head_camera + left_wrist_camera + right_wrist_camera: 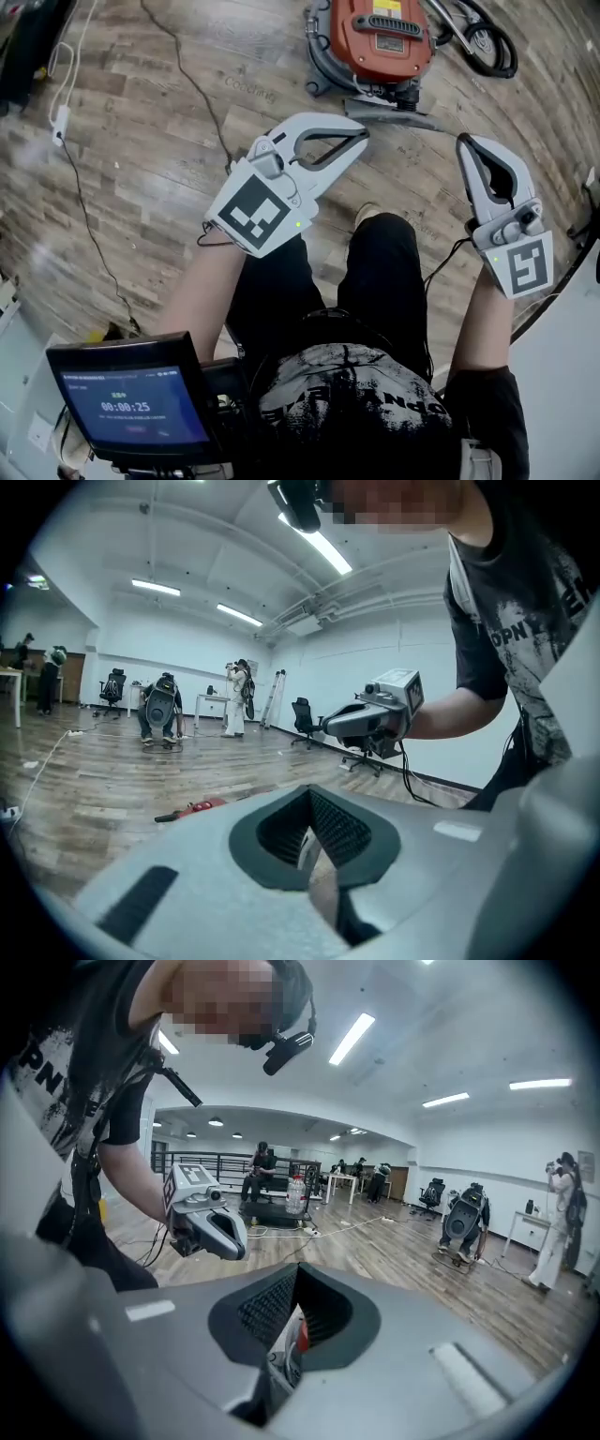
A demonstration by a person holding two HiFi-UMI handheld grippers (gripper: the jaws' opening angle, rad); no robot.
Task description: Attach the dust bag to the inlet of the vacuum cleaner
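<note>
Orange vacuum cleaner (380, 33) on wood floor (169, 169), black hose (495, 47) alongside

Readable text: a timer and a shirt print
The small screen (136, 405) at the near left shows 00:00:25; the shirt (356, 389) bears large letters, only partly legible.

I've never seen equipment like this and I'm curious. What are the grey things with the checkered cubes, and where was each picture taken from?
No robot: a person holds a grey two-jaw gripper in each hand, each bearing a marker cube. The left gripper and the right gripper are both shut and empty. The head view looks down from the person's head; the other two come from cameras riding on each gripper. On the wooden plank floor stands an orange and grey vacuum cleaner with a black hose.
</note>
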